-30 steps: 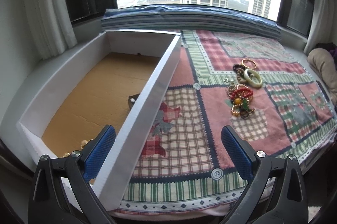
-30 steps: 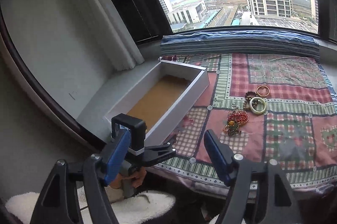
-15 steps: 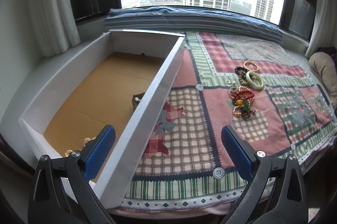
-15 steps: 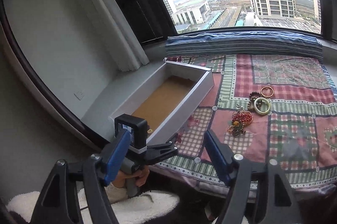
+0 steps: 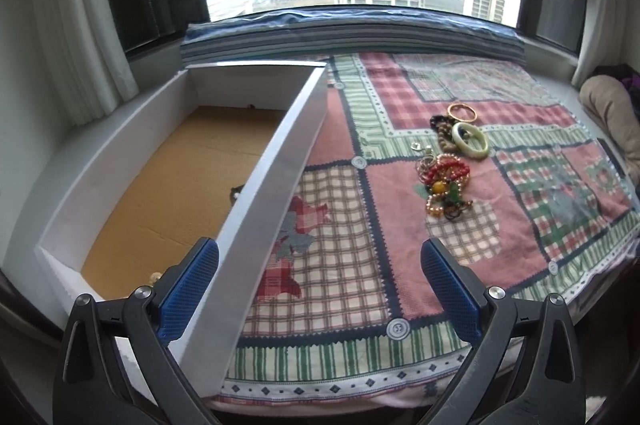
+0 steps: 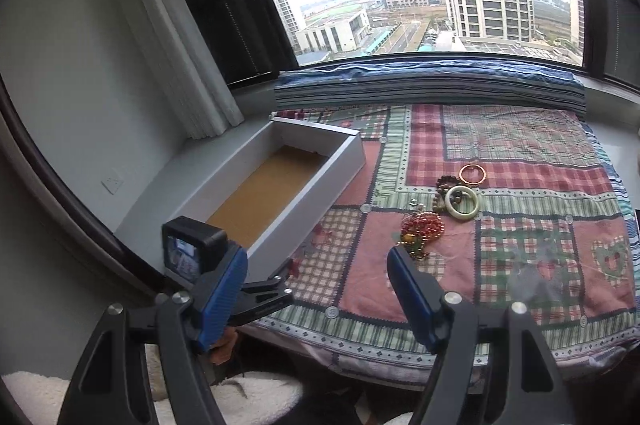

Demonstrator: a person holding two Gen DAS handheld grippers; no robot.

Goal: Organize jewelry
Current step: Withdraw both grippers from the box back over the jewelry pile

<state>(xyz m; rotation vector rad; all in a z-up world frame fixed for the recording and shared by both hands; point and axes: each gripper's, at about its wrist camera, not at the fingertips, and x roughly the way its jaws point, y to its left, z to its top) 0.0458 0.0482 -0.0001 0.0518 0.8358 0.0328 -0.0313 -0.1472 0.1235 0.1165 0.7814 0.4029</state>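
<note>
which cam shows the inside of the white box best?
Left wrist: it looks down into the white box, showing the cardboard floor and small items at the near end. Right wrist sees the box farther off, with only part of the floor visible.

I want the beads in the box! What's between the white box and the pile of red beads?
Only bare patchwork quilt lies between the white cardboard-bottomed box and the red bead pile, in both wrist views.
</note>
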